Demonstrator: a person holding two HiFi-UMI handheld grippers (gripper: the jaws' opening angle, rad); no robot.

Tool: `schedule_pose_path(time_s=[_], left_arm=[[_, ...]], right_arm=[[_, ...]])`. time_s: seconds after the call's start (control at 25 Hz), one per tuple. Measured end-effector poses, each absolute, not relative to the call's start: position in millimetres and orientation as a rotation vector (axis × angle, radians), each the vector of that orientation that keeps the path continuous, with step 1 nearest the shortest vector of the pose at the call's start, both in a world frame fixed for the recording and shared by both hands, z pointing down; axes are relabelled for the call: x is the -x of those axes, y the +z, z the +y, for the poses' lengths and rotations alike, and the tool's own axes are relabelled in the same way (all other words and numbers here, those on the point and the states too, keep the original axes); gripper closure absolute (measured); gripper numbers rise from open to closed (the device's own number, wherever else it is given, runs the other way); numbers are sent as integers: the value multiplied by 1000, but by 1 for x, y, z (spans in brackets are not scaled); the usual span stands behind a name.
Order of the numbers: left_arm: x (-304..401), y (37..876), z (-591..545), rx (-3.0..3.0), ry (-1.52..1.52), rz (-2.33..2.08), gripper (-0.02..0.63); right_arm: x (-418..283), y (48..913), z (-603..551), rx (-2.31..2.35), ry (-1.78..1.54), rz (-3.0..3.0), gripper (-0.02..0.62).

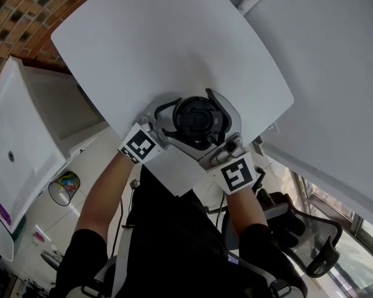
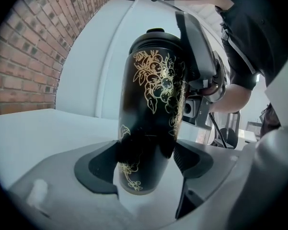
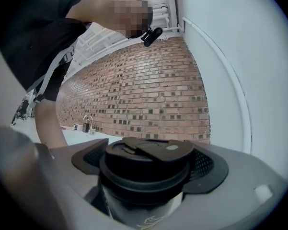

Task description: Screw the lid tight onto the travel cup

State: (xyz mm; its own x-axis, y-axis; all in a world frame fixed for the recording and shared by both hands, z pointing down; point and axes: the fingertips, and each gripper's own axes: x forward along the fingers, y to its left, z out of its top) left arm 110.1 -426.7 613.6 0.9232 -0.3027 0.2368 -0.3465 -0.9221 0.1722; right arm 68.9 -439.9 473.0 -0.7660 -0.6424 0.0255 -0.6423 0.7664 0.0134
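Black travel cup with gold flower print (image 2: 153, 104): one, upright on the white rounded tabletop (image 1: 161, 42), near the edge closest to the person. Black flip-top lid (image 3: 146, 164): one, sat on top of the travel cup. Grey two-jaw grippers with marker cubes: two, one per hand.

Left gripper (image 2: 146, 164): fingers (image 2: 96, 169) stood wide. The dark pads lay against both sides of the cup's lower body, just above its base, and held it.

Right gripper (image 3: 148, 169): fingers (image 3: 208, 169) were also wide. The pads touched opposite sides of the lid and clamped it. A strip of the cup body showed below the lid.

In the head view both grippers met around the cup from the person's side, the left one lower on the body and the right one at the top. Red brick wall (image 3: 148, 90): one, behind the tabletop.
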Motion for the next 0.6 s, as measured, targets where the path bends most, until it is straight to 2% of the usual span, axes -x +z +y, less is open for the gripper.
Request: schedule_pose_path(time_s=[0.6], left_arm=[[-111, 612, -425, -2866, 305, -483, 238]], right_arm=[[-62, 485, -439, -1042, 14, -2903, 109]])
